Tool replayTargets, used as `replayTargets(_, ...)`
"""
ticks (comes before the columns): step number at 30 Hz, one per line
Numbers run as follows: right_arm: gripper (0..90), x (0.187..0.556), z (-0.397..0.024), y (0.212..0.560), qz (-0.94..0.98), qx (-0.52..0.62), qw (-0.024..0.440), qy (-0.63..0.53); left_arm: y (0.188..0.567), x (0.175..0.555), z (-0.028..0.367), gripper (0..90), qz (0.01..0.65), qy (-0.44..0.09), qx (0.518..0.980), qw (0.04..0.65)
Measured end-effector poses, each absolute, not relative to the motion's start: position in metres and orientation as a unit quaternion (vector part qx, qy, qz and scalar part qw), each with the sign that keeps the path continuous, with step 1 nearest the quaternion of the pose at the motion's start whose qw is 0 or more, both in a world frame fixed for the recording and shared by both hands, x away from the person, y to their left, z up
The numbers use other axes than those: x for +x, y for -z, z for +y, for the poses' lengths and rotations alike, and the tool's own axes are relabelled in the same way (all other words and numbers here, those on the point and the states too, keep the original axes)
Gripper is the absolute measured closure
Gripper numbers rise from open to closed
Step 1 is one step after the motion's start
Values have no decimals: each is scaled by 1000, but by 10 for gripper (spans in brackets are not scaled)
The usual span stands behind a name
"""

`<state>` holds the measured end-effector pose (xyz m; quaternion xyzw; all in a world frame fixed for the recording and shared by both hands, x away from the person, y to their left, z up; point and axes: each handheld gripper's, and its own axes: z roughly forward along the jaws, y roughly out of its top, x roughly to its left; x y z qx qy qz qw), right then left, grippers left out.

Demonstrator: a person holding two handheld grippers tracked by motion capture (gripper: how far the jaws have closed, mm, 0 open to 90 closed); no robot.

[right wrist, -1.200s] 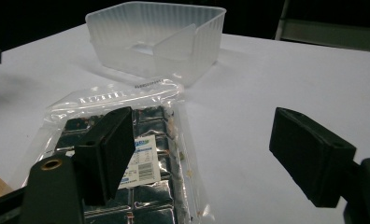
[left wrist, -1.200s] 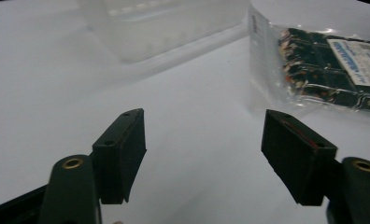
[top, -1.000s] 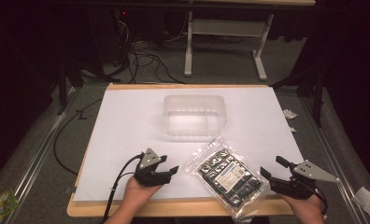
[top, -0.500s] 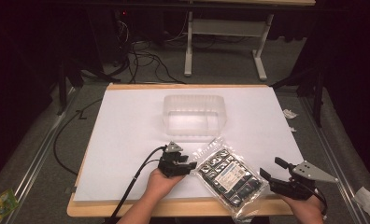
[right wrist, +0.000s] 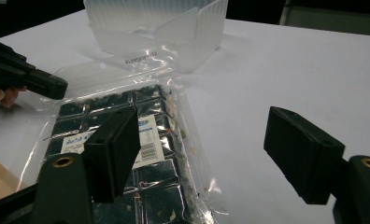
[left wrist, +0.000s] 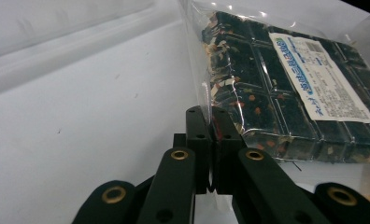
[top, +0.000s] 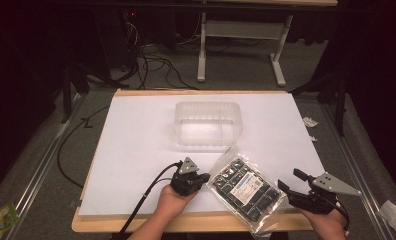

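Pinching shut, the jaws of the left gripper (left wrist: 211,140) meet with no gap between them right at the clear side margin of the flat transparent plastic packet of dark, speckled square pieces with a white printed label (left wrist: 286,79); whether a sliver of film is actually caught between the pads cannot be told from the left gripper view. In the high view this gripper (top: 190,181) sits touching the packet's left edge.

Spread wide, the right gripper (right wrist: 211,154) holds nothing; one jaw hangs over the packet's near end, the other over bare paper to the side.

The packet (top: 246,191) lies flat and diagonal on the white paper sheet (top: 136,145) near the front edge of the wooden table (top: 186,224), between the two grippers. Beyond it stands a translucent rectangular plastic tub (top: 208,125), close to the packet's far corner.

By its look the packet is light, and the block of pieces inside seems fairly stiff, while the wrapper is thin, glossy and probably slippery. The loose film border offers the easiest hold, though a single-edge grip would likely let the block swing or slip. Taking opposite margins with both grippers seems safer than squeezing the pieces, which look brittle.
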<state>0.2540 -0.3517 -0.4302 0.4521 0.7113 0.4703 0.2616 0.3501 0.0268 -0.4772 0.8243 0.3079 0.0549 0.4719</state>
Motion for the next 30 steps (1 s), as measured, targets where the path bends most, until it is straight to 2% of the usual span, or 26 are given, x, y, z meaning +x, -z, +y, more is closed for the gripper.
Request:
replayTargets(5,279,254,-353,430,708,455,264,-471,461,341,31,889,297,-69,805,508)
replayTargets(10,275,253,-354,428,702,456,265,-480,440,329,36,890,282,-113,785,540)
replayTargets(17,261,251,-349,421,697,438,271,-498,410,332,53,892,285,-159,760,563)
replayTargets(24,213,263,-326,407,691,422,253,-529,369,342,82,892,297,-211,718,593)
replayTargets(25,212,266,-321,406,692,417,252,-533,367,342,80,892,313,-200,693,618)
replayTargets(26,213,268,-317,404,692,413,253,-535,363,344,86,892,299,-217,708,602)
replayTargets(30,212,276,-303,396,691,400,250,-547,356,342,85,891,288,-235,698,612)
